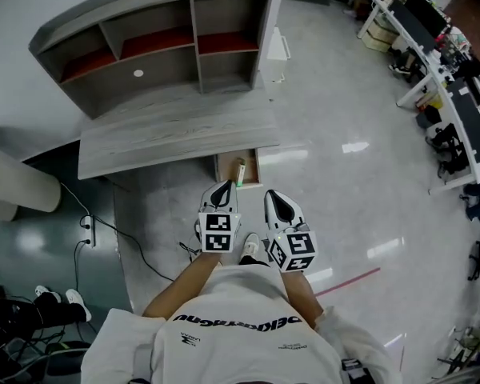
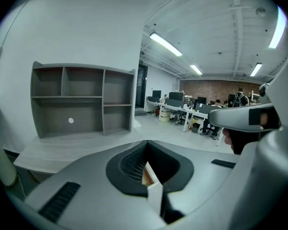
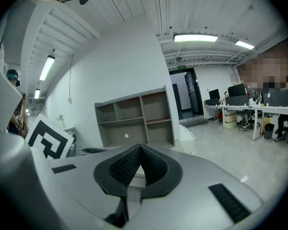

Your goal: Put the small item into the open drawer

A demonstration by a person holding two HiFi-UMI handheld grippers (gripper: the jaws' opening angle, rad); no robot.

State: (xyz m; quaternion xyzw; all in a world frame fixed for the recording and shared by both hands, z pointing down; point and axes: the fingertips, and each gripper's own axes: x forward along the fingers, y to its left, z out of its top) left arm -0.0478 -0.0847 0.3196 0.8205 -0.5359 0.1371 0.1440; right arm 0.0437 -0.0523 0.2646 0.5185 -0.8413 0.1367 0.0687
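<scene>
— green-tipped and pale, that small item (image 1: pixel 240 172) looks to be lying inside the open drawer (image 1: pixel 251 168) under the front edge of the desk (image 1: pixel 176 130). would you call the job done?

— near enough, i'd judge. the item sits in the drawer, apart from both tools. the left gripper (image 1: pixel 222 189) has its jaws together with nothing between them, and the left gripper view confirms it (image 2: pixel 147 143). the right gripper (image 1: pixel 274 195) is the same: pads meeting, empty (image 3: pixel 140 146).

— so what's left?

— little that the task names. the drawer stands pulled out, and both grippers are held close to the person's body, just short of it. i can't make out the item's exact shape; it's too small.

— anything in the way?

— not between grippers and drawer. the shelf unit (image 1: pixel 156 42) stands on the back of the desk, well clear. a cable (image 1: pixel 136 250) trails over the floor to the left from a power strip (image 1: pixel 86 229), a red line (image 1: pixel 348 281) marks the floor to the right, and office desks (image 1: pixel 456 94) stand far off.
</scene>
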